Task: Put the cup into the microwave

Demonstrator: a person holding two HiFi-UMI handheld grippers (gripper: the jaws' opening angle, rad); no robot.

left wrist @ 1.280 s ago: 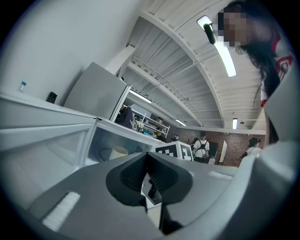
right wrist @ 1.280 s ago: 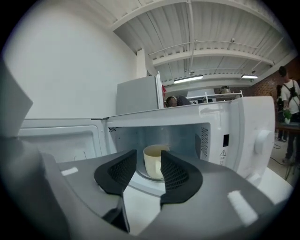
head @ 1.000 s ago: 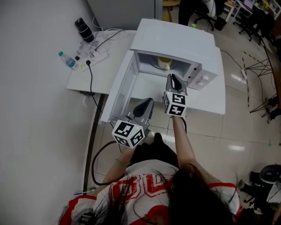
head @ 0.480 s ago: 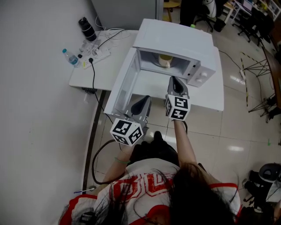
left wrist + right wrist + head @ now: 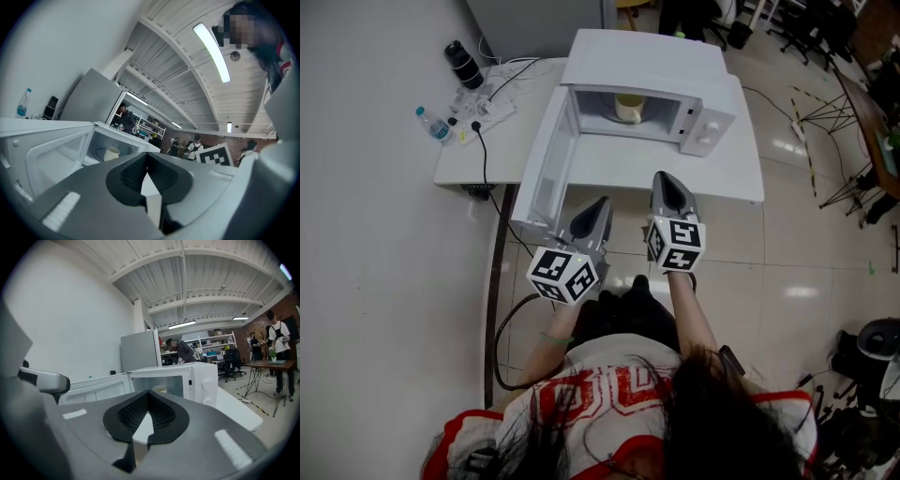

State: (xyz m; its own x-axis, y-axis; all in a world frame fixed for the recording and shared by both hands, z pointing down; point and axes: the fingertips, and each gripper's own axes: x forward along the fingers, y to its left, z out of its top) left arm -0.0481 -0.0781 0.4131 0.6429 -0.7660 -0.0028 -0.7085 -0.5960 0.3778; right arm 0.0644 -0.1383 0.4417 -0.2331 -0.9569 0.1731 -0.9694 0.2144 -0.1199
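Cup (image 5: 629,107) sits inside the microwave (image 5: 642,58), at the back, and the door (image 5: 546,164) stands open toward 7 o'clock. Both claws are closed with nothing between them. The left gripper (image 5: 602,203) is near the door's outer end. The right gripper (image 5: 664,178) is at its 3 o'clock, over the table (image 5: 722,169) edge. Both point to 12 o'clock, well apart from the cup.
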